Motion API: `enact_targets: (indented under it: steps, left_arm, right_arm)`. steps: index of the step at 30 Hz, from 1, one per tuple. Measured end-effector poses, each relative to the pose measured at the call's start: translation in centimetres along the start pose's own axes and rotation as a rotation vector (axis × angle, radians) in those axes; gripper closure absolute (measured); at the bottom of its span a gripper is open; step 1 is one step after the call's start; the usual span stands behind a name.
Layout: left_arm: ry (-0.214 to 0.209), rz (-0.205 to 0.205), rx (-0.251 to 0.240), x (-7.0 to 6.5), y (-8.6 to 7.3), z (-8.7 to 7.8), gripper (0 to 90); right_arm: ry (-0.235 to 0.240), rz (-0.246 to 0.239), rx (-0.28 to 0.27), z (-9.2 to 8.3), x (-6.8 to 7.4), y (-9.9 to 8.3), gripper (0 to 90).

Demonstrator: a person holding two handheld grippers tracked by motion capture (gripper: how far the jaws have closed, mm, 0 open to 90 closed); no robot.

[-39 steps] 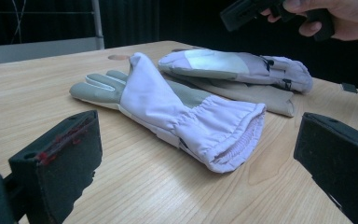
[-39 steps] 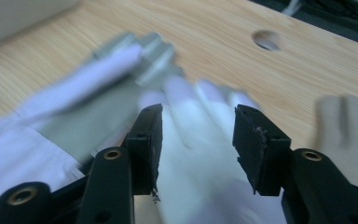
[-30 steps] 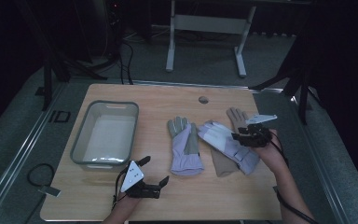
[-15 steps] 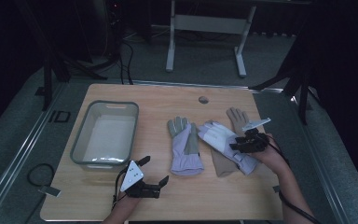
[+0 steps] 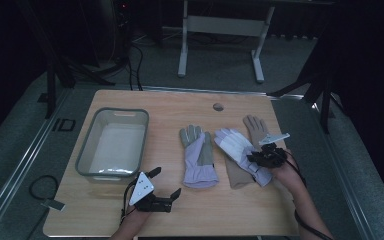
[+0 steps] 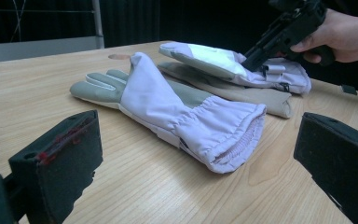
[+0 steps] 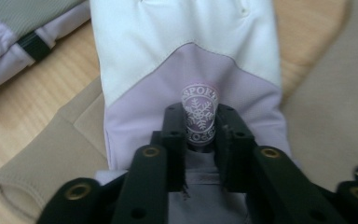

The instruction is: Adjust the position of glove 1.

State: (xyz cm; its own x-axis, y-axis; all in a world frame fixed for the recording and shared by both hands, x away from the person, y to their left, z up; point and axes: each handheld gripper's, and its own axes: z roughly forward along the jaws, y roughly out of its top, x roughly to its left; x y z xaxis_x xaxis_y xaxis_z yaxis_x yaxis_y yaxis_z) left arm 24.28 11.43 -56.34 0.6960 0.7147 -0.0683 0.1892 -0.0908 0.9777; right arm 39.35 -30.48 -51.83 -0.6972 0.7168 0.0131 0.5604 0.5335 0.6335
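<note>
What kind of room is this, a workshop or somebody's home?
Probably a lab or recording studio rather than a home: a bare wooden table under dark curtains, cables across the grey floor, and a person's handheld left gripper near the lilac gloves.

Bare tabletop (image 5: 240,210) — basket (image 5: 87,160) leftward

White-and-lilac glove (image 5: 237,150): 1 item, snowflake badge (image 7: 199,114) on its back, lying flat, diagonally across a beige glove (image 5: 252,131).
</note>
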Motion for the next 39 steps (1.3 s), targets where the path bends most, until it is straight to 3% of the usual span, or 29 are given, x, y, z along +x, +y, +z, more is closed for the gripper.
enact_targets:
  steps: [2,5,11,12,17,19,22,28,32,35,36,39]
  left_arm:
    - [0.0,0.0,0.0,0.0,0.0,0.0,1.0]
    - [0.001,0.0,0.0,0.0,0.0,0.0,1.0]
    - [0.003,0.003,0.0,0.0,0.0,0.0,1.0]
    - [0.003,0.001,0.0,0.0,0.0,0.0,1.0]
    - [0.001,0.004,0.0,0.0,0.0,0.0,1.0]
    - [0.001,0.006,-0.001,0.0,0.0,0.0,1.0]
    - [0.0,0.008,-0.001,-0.1,0.0,0.0,1.0]
    - [0.0,0.004,0.0,0.0,0.0,0.0,1.0]
    - [0.0,0.007,-0.001,0.0,0.0,0.0,1.0]
    - [0.0,0.005,0.0,0.0,0.0,0.0,1.0]
    - [-0.001,0.004,0.0,0.0,0.0,0.0,1.0]
    - [-0.003,0.007,0.0,0.0,0.0,0.0,1.0]
  right_arm:
    - [-0.034,0.016,-0.026,-0.7,0.6,0.0,79.1]
    - [-0.065,0.078,-0.076,-2.1,1.1,0.4,79.5]
    - [-0.096,0.275,-0.243,-5.6,2.2,1.1,79.5]
    - [-0.094,0.294,-0.251,-5.8,2.4,1.2,79.5]
    - [-0.172,0.409,-0.261,-6.3,3.8,1.2,79.6]
    - [-0.189,0.456,-0.239,-5.7,3.8,0.6,79.5]
    - [-0.214,0.488,-0.189,-4.3,3.1,-0.1,79.3]
    - [-0.25,0.503,-0.127,-1.5,2.0,-0.9,77.0]
    - [-0.251,0.508,-0.128,-0.2,1.9,-1.5,72.6]
    - [-0.254,0.486,-0.155,-0.8,2.0,-1.3,64.5]
    - [-0.234,0.47,-0.166,-1.3,2.0,-1.2,60.3]
    - [-0.23,0.385,-0.189,-2.6,1.6,-0.9,53.6]
